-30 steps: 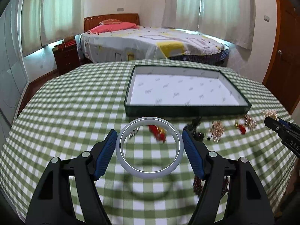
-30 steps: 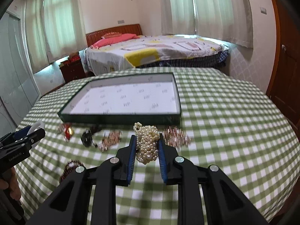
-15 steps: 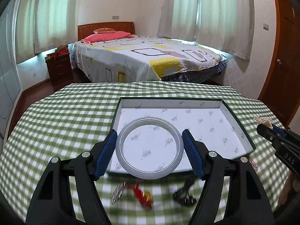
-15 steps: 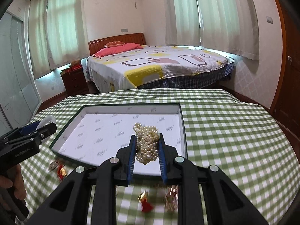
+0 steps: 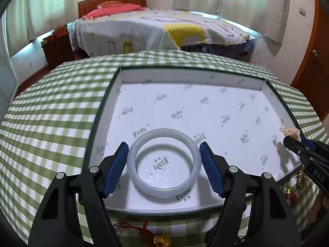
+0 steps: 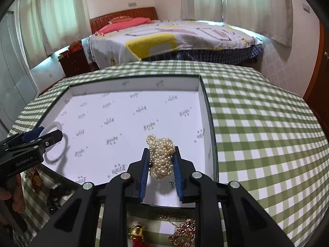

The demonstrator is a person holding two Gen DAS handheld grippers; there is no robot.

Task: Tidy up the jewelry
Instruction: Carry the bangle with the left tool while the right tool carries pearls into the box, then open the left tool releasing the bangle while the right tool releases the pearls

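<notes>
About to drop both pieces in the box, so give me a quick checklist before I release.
1. Left gripper gripping the bangle: ok, a pad on each side.
2. Right gripper gripping the pearls: ok, clamped between the pads.
3. Bangle above the box floor: ok, white liner shows through and around it.
4. Pearls above the box: ok, inside the right wall.
5. Drop spots bare: ok, no jewelry seen inside the box.
6. Grippers apart from each other: ok, one at each end of the box.
7. Height above the liner: cannot tell.
</notes>
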